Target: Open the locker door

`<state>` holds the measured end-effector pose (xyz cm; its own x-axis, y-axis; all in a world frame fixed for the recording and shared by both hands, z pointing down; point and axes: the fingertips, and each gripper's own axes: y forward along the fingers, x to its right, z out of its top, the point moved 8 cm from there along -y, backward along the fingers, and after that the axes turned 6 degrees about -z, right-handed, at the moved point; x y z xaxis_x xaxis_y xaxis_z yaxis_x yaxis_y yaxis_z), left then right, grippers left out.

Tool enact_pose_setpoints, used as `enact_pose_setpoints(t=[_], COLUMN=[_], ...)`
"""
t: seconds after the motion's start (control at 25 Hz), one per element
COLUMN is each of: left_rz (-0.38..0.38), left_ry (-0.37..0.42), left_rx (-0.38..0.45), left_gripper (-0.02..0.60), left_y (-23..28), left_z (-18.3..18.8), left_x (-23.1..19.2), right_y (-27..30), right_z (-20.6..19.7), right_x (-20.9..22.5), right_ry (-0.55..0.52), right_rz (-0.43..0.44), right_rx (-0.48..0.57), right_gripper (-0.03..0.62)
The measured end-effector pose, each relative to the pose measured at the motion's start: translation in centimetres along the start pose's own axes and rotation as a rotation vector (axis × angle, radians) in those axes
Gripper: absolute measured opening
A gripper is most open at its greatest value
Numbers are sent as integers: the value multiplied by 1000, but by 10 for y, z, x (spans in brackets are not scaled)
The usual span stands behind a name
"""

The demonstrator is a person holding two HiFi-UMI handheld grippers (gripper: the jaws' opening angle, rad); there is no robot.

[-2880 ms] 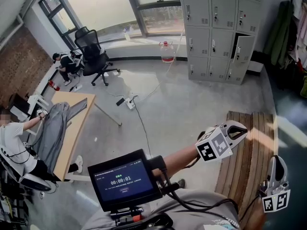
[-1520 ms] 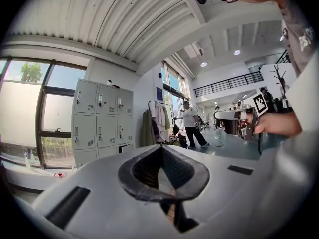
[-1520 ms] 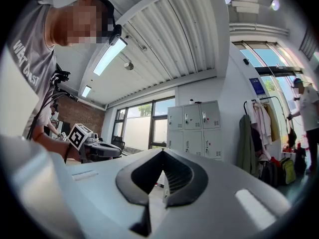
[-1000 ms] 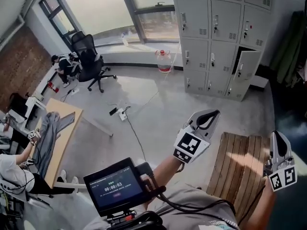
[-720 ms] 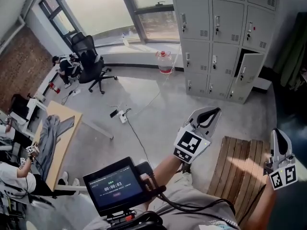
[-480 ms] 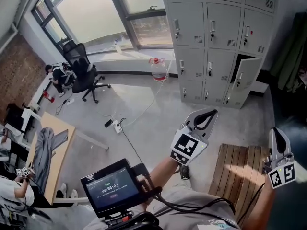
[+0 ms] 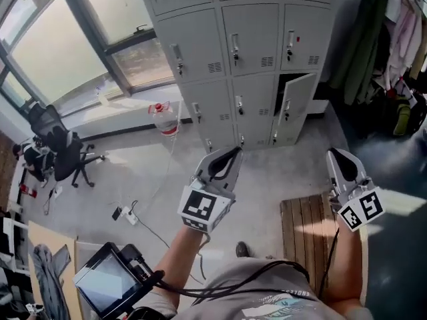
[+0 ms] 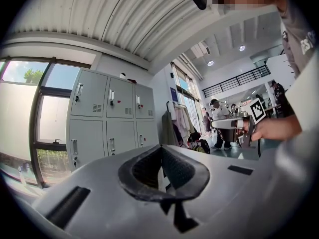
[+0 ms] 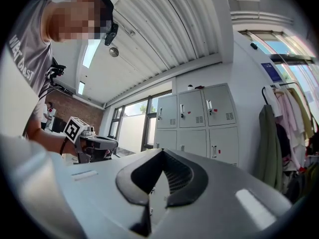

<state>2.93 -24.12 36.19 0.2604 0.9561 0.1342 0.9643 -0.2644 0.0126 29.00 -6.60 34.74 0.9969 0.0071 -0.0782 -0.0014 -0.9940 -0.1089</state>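
Windows [image 7: 67, 39] fill the left side, with a black chair [image 7: 57, 153] and a water jug [image 7: 164, 119] on the floor below them. A small screen [image 7: 107, 287] sits at the bottom edge, and a power strip [image 7: 127, 213] lies near it. The grey floor [image 7: 267, 179] is bare and wide from there up to the lockers [image 7: 227, 52].

The left gripper [image 7: 225, 164] is held up in the air. Its jaws are pressed together with nothing in them. It points at the lockers but is well apart from them. Its cube has a black and white square pattern, not words.

The locker door [image 7: 291, 109] is in the bottom row, right column. It stands upright, long side up and down, and is swung partly out into the room. Small red tags on other doors are too tiny to read.

A wooden pallet [image 7: 313, 229] lies below it. The right gripper [image 7: 341, 165] is above the pallet, jaws together and empty. Clothes [image 7: 373, 42] hang at the right edge.
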Motion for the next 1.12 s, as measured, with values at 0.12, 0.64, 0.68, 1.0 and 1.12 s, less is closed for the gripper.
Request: enact_pose_setpoints(t=[0.12, 0.64, 0.68, 1.0, 1.12], left_rz=[-4, 34, 44, 108, 131], left_ry=[-14, -25, -26, -32, -33], left_rx=[12, -7, -5, 2, 4], left_gripper=[8, 8, 8, 8, 8], left_y=[22, 117, 127, 223, 250], left_z=[0, -31, -34, -45, -42], left_x=[-18, -103, -111, -170, -183], right_y=[26, 172, 187, 298, 333], right_z=[-5, -54, -59, -81, -88], right_x=[16, 111, 122, 207, 237], right_ry=[1, 26, 25, 20, 25], right_rz=[-6, 19, 27, 99, 108], right_rx=[-10, -21, -22, -53, -62], right_gripper=[-6, -6, -6, -6, -6])
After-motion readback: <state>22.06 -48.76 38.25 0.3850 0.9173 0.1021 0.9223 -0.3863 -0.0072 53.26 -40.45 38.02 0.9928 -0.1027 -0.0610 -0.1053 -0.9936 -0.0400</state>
